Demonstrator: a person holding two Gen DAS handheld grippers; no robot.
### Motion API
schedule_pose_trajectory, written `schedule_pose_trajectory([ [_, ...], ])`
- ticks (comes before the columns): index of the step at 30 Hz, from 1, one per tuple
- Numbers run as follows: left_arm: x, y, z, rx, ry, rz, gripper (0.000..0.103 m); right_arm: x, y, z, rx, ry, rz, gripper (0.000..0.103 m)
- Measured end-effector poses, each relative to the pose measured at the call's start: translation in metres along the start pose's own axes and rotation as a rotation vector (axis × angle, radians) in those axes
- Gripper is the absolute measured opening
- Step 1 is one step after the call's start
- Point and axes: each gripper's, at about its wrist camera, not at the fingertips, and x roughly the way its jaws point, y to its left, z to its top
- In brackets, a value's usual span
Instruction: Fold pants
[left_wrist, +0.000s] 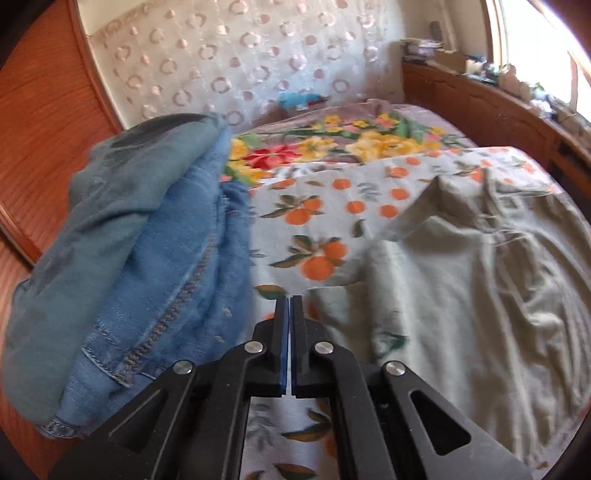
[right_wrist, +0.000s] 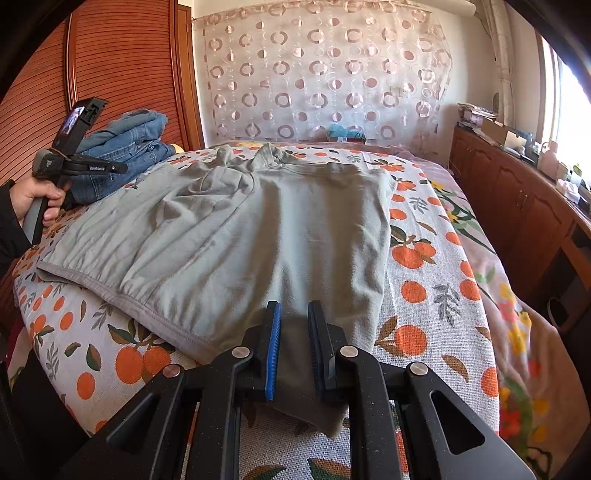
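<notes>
Open sheet (right_wrist: 436, 295) is seen right of the pants (right_wrist: 258, 236), wide enough for a gripper to pass. Left edge is blocked by a jeans pile (right_wrist: 125, 147), touching or just beside the pants; the left gripper (right_wrist: 92, 110) is held over it, fingers closed. A strip of bare sheet (left_wrist: 321, 229) is left between jeans (left_wrist: 147, 240) and pants (left_wrist: 461, 277). Right side is bounded by a cabinet (right_wrist: 517, 199), left by a wooden wall (right_wrist: 110, 55). Near hem sits between the parted right gripper (right_wrist: 293, 350) fingers.
</notes>
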Motion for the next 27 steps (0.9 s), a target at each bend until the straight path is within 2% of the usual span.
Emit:
schedule_pose_trajectory([
  [1, 0.0, -0.003, 0.0, 0.008, 0.006, -0.027, 0.002, 0.0, 0.0, 0.0, -0.001, -0.001, -0.001, 0.015],
  [4, 0.006, -0.005, 0.001, -0.004, 0.024, -0.057, 0.019, 0.0, 0.001, 0.0, -0.001, -0.002, -0.001, 0.015],
  [6, 0.016, -0.004, 0.001, -0.032, 0.053, -0.104, 0.024, 0.0, 0.001, 0.0, -0.001, -0.001, -0.002, 0.015],
  [9, 0.025, -0.002, 0.0, -0.067, 0.087, -0.121, 0.032, 0.0, 0.0, -0.001, -0.003, -0.002, -0.002, 0.015],
  [10, 0.026, -0.003, -0.001, -0.07, 0.09, -0.126, 0.037, 0.0, 0.0, -0.001, -0.002, -0.003, -0.001, 0.015],
  [11, 0.029, -0.002, 0.0, -0.076, 0.098, -0.135, 0.046, 0.0, 0.0, -0.001, -0.001, -0.003, -0.001, 0.015],
  [12, 0.031, -0.001, 0.0, -0.081, 0.105, -0.141, 0.048, 0.0, 0.0, -0.001, 0.0, -0.004, -0.001, 0.015],
  [14, 0.035, 0.001, 0.0, -0.104, 0.117, -0.163, 0.048, 0.0, 0.0, -0.001, 0.0, -0.004, 0.0, 0.015],
  [18, 0.033, 0.005, 0.003, -0.154, 0.075, -0.214, 0.048, 0.0, 0.0, -0.001, 0.0, -0.004, 0.001, 0.015],
  [19, 0.033, 0.004, 0.003, -0.154, 0.074, -0.222, 0.043, 0.0, 0.001, -0.001, -0.001, -0.005, 0.0, 0.015],
  [20, 0.033, 0.002, 0.003, -0.148, 0.077, -0.231, 0.033, 0.0, 0.001, -0.001, -0.003, -0.005, -0.001, 0.015],
  [21, 0.034, 0.0, 0.003, -0.138, 0.084, -0.231, 0.028, 0.0, 0.001, 0.0, -0.004, -0.005, -0.001, 0.015],
  [23, 0.036, -0.004, 0.003, -0.11, 0.098, -0.202, 0.011, 0.0, 0.001, 0.0, -0.005, -0.005, -0.001, 0.015],
  [25, 0.035, -0.004, 0.003, -0.087, 0.097, -0.186, 0.003, 0.0, 0.001, 0.0, -0.007, -0.006, -0.002, 0.015],
  [27, 0.032, -0.002, 0.003, -0.076, 0.085, -0.186, 0.003, 0.0, 0.002, -0.001, -0.008, -0.007, -0.003, 0.015],
])
